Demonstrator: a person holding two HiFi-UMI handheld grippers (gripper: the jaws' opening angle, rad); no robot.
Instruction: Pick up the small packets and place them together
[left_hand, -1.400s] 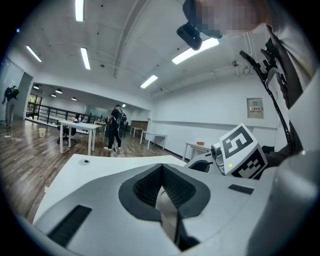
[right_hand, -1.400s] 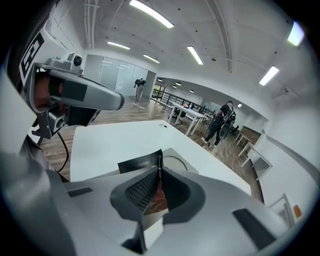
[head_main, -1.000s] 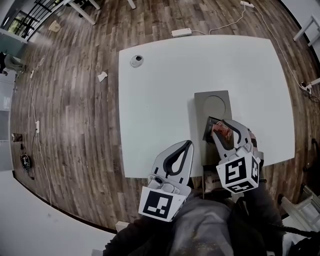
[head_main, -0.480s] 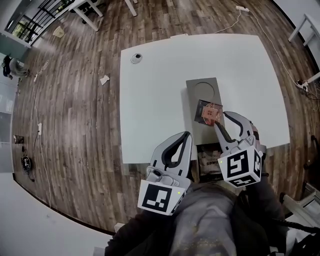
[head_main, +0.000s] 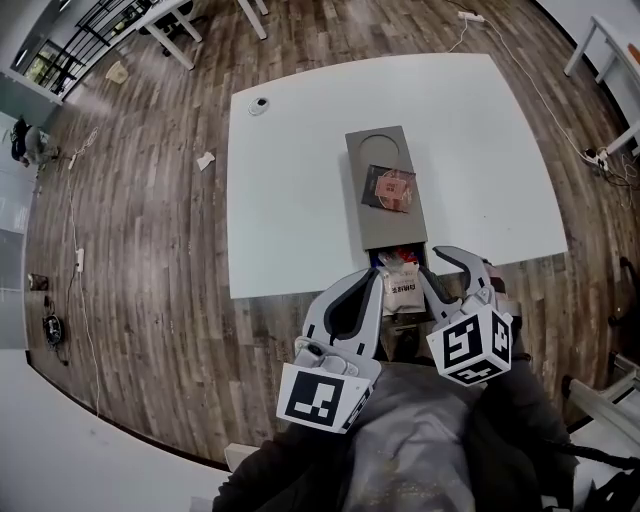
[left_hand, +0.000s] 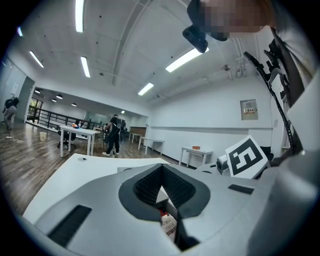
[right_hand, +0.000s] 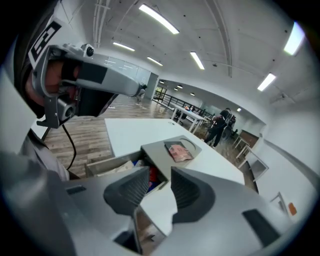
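Wood-plank floor (head_main: 140, 200) ran round a white tabletop (head_main: 300, 200) in a big open-plan office w/ strip lights overhead. Other white tables stood further back, and a person (left_hand: 114, 135) stood among them, too far off for detail. A small round object (head_main: 259, 104) sat near the tabletop's far-left corner.

Lengthwise on the tabletop lay a long grey box (head_main: 372, 232). Its flat top had a ring mark toward the far end. One small reddish packet (head_main: 388, 188) lay flat on that top, just on the near side of the ring. The box's near end, at the tabletop's near edge, was open. More packets sat inside it, incl. a white printed packet (head_main: 403, 290) w/ something red just beyond it; the rest couldn't be made out.

Both grippers were held on the near side, flanking the open end. The left gripper (head_main: 376, 288) was just left of the opening, its jaws clenched tip to tip w/ nothing gripped. Seen from its own camera, only a sliver of printed packet showed below the closed tips. The right gripper (head_main: 445, 265) was just right of the opening, angled down. Its jaws were parted and released, w/ nothing between them. Through that gap its own camera showed bare tabletop and a corner of the box.
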